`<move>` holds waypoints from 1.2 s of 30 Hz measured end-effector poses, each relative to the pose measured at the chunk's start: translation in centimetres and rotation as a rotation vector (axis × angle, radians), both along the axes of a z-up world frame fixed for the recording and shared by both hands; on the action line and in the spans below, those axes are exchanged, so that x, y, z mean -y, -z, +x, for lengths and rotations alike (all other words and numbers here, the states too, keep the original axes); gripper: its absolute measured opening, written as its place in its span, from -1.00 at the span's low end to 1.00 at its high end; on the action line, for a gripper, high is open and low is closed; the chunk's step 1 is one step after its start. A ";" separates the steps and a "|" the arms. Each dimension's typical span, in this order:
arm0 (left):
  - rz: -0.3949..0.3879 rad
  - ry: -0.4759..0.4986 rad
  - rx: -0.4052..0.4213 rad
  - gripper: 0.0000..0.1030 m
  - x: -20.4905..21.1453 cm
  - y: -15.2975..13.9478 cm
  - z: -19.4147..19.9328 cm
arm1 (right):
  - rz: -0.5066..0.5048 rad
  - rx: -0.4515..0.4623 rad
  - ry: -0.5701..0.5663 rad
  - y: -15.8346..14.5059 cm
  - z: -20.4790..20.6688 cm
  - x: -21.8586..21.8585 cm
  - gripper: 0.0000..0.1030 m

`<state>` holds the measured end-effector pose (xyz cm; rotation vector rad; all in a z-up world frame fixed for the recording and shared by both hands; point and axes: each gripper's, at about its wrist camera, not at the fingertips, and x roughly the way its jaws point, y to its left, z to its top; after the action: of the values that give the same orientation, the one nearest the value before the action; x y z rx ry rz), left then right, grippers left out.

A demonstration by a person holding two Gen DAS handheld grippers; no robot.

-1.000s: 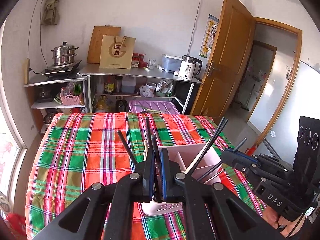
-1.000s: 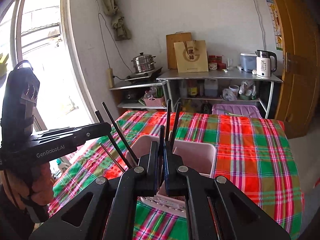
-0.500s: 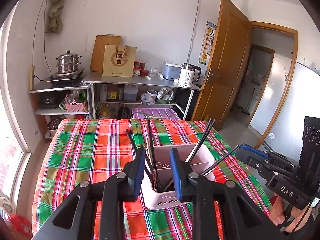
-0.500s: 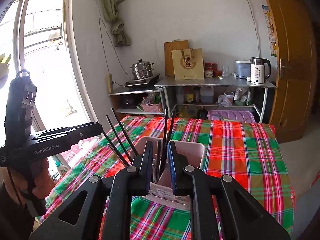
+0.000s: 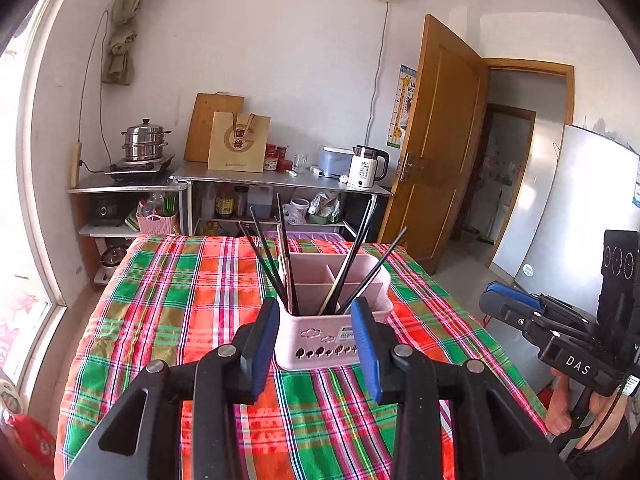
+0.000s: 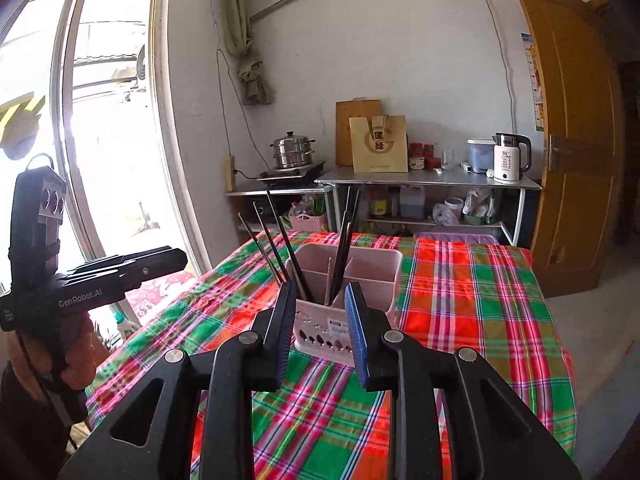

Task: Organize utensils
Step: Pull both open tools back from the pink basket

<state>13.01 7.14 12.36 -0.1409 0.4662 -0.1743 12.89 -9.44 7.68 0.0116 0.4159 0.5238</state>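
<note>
Both tongs are opening and nothing is between the fingers: the left gripper [image 5: 314, 340] and the right gripper [image 6: 320, 330] each stand with blue pads spread, short of the holder and not touching it. In the left wrist view the right gripper shows at the right edge, held by a hand [image 5: 572, 408].

Largest in the room is the table, covered with a checked cloth [image 5: 168, 292] in red, green and white. Behind it stands a metal shelf unit [image 5: 280, 178] against the wall, and a wooden door [image 5: 440, 152] is open at the right. On the shelf top are a paper bag [image 5: 238, 142], a steel pot [image 5: 144, 140] and a white kettle [image 5: 366, 168].

The pink utensil holder [image 5: 332, 340] stands upright on the cloth, near the front middle of the table. Dark chopsticks [image 5: 286, 256] lean out of its front compartments, some to the left, some to the right.
</note>
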 end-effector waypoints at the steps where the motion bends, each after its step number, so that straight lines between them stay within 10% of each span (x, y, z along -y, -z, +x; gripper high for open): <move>1: 0.003 -0.001 0.004 -0.29 0.2 0.3 -0.7 | -0.003 -0.001 0.002 0.4 -0.5 0.1 -0.49; 36: 0.075 -0.080 -0.003 -0.29 4.4 10.7 -10.9 | -0.052 -0.002 0.099 9.1 -10.6 -0.3 -0.48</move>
<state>2.06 2.76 1.65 -0.0861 0.4688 -0.0782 2.27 -9.10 -1.41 -0.0171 0.4280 0.4155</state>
